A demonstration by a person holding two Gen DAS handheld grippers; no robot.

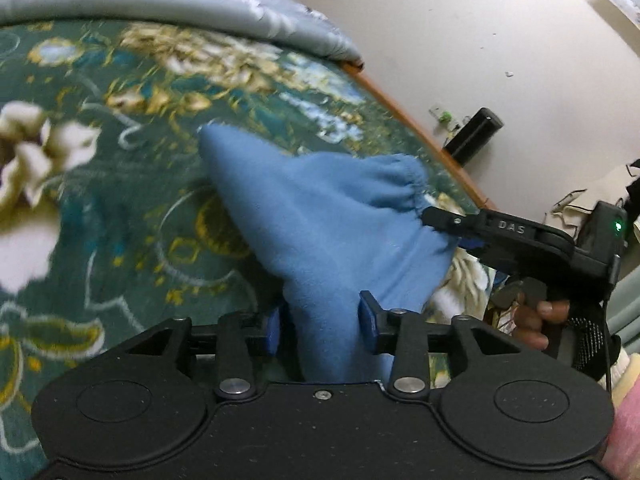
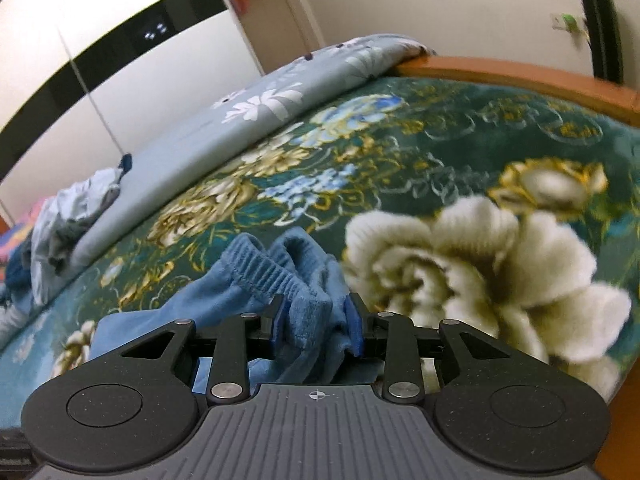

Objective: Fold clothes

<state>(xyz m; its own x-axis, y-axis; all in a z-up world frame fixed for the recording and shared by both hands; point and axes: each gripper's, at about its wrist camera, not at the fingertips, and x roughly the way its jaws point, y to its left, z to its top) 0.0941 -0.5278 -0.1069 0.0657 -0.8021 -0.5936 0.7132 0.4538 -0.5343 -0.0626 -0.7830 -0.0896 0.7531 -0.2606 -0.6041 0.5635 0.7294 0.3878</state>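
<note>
A blue fleece garment (image 1: 320, 216) is shown draped over a green floral blanket (image 1: 120, 184) spread on a bed, its far corner resting on the pile while the near part is lifted. A gathered, elasticated hem (image 2: 260, 272) is bunched at one end. The left gripper (image 1: 320, 320) is seen with fleece passing between its blue pads; a gap shows beside the left pad, so the jaws are judged part-spread, with the cloth lying between them rather than firmly clamped. The right gripper (image 2: 316, 320) is seen with the ribbed hem bunched between its pads, and a pinch on the cloth is judged to be held.

For the fold to be made well, both held points should be kept level and the fabric drawn taut before being laid down, so that no crease is trapped; the looser left grip may let the fleece slip.

The fleece is soft, matte and thick, and is expected to hold soft folds rather than sharp ones. The blanket is plush, with cream and gold flowers. Beyond it lie a smooth grey-blue bedsheet (image 2: 248, 120) printed with white flowers and an orange wooden bed frame (image 2: 520, 72).
</note>
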